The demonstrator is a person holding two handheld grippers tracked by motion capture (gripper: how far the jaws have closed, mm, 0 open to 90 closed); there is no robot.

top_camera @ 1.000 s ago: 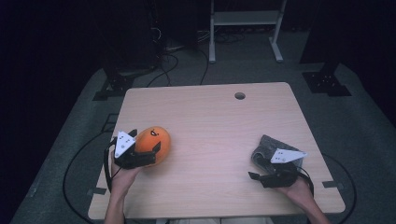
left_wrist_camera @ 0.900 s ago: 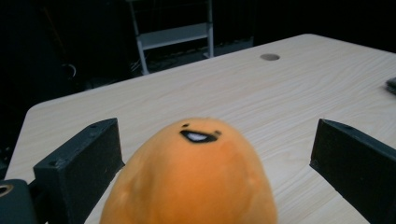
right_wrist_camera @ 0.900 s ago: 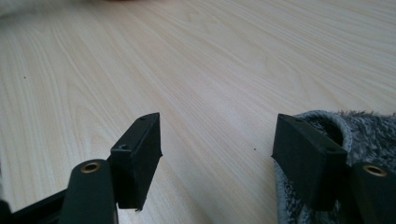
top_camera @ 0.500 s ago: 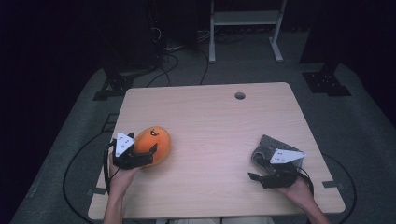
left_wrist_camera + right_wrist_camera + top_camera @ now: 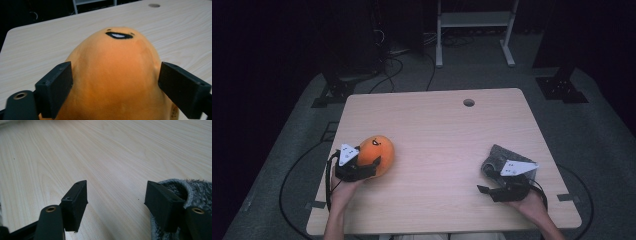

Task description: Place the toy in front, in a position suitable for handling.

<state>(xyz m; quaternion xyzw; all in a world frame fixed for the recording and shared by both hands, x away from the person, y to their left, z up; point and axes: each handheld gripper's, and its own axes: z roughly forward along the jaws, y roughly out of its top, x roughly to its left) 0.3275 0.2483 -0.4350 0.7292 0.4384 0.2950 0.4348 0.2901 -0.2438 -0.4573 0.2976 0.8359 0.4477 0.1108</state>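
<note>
Closing around the orange plush toy (image 5: 115,75) near the table's (image 5: 442,125) left front edge, the left gripper (image 5: 362,167) has its jaws touching both flanks. Soft filling could squash and slip free. The right gripper (image 5: 116,200) gapes empty beside a grey fuzzy cloth (image 5: 197,190).

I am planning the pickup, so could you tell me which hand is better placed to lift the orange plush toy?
Left: the left tool has just been closing around the orange plush toy; the right tool stands open over bare table.
</note>
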